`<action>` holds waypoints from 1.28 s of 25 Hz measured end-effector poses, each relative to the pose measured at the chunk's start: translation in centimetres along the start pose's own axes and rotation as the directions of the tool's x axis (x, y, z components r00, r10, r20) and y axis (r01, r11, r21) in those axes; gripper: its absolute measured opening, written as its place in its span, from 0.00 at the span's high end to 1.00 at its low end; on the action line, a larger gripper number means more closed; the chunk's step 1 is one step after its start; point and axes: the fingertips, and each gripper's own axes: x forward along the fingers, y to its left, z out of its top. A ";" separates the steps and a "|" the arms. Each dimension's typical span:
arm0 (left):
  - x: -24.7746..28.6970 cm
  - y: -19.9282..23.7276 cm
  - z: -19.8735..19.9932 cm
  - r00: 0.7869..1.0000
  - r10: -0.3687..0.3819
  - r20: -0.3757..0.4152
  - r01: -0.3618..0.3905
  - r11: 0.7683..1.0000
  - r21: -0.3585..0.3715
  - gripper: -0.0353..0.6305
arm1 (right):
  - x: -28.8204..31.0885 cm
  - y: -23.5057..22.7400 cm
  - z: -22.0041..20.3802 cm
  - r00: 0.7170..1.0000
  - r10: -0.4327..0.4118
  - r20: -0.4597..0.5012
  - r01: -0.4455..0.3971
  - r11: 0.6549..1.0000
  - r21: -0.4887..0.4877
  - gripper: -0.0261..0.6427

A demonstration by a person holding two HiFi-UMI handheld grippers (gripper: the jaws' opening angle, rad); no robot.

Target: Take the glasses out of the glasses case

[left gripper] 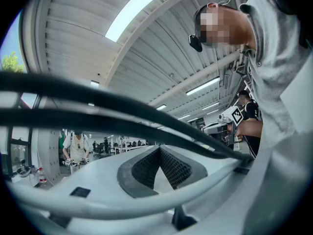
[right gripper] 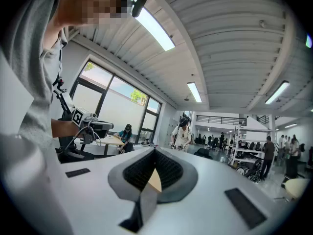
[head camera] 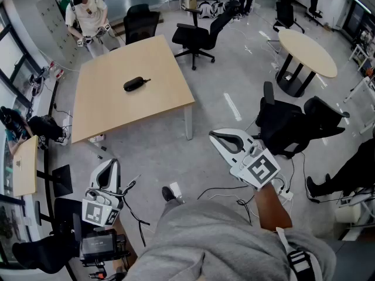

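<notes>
Counter: a square, light wooden counter [head camera: 123, 107] stood on the grey floor [head camera: 158, 151], well ahead.
Standing person: a person in a pale top [head camera: 88, 16] stood at the counter's far left corner.
Office chairs: one black chair [head camera: 140, 23] sat at the counter's far edge, and another [head camera: 199, 37] stood beyond its far right corner.
Round table: a pale round table [head camera: 307, 51] on a dark base stood far to the right.
Cables: dark cables [head camera: 228, 191] trailed over the floor.
Ceiling: a long light strip [right gripper: 156, 28] ran along the ribbed ceiling.
</notes>
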 end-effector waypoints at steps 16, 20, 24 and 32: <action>-0.4 -0.2 0.2 1.000 0.022 -0.007 -0.022 1.000 0.007 0.94 | -0.1 0.3 0.5 0.999 0.032 0.029 -0.033 0.999 0.031 0.95; 0.0 0.2 -0.3 0.999 0.030 -0.011 -0.030 1.000 0.008 0.94 | 0.4 0.2 0.3 0.998 0.039 0.042 -0.041 0.998 0.041 0.95; 0.6 0.6 -0.6 1.000 0.029 -0.010 -0.029 0.999 0.014 0.94 | 1.3 0.3 0.0 0.998 0.048 0.040 -0.050 0.998 0.042 0.95; 3.1 3.2 -1.0 1.000 0.028 -0.012 -0.028 1.000 0.009 0.94 | 4.8 -1.3 -0.3 0.997 0.064 0.033 -0.066 0.996 0.058 0.95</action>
